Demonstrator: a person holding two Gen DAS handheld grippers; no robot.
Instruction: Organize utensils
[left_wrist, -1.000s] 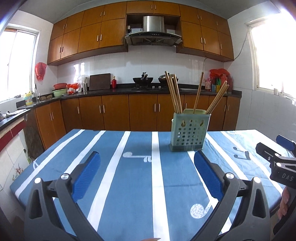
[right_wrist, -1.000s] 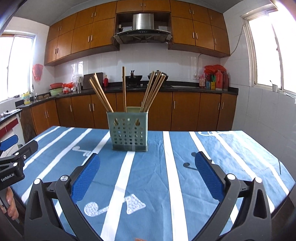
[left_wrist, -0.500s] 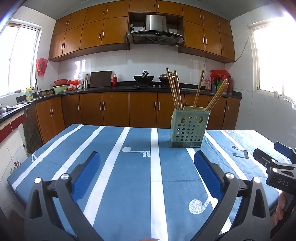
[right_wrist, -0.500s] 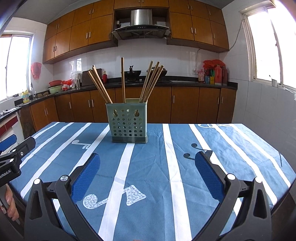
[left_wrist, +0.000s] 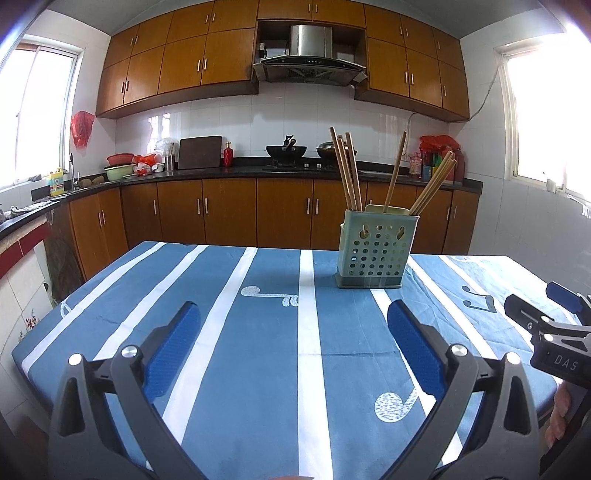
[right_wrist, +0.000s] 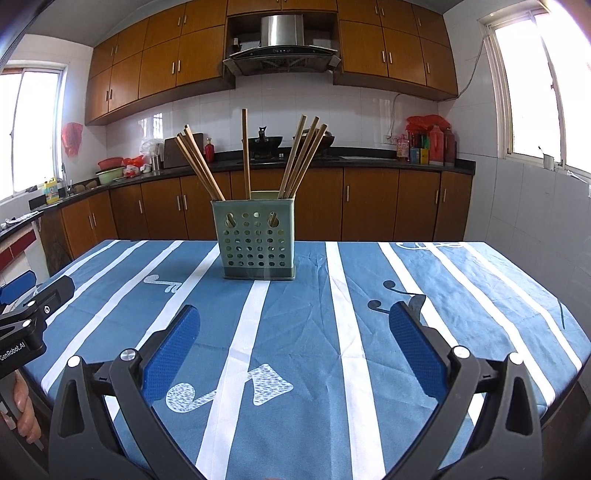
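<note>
Left gripper (left_wrist: 293, 343) low in frame: fingers spread wide, holding nothing. Right gripper (right_wrist: 294, 345) same, wide apart and empty. Both over the striped bench (right_wrist: 369, 295). Green holder (right_wrist: 258, 239) stands upright at frame centre in the right view, centre-right in the left view, chopsticks (right_wrist: 199, 162) fanned out inside. Kitchen cabinets (left_wrist: 221, 214) behind.

Home kitchen — wood cabinets (left_wrist: 177, 66), range hood (left_wrist: 309, 62), wok (left_wrist: 286, 150).

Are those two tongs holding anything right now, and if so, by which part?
Nothing is held. The left tongs and right tongs are both open and empty above the tablecloth. The chopsticks all stand in the green holder.
</note>
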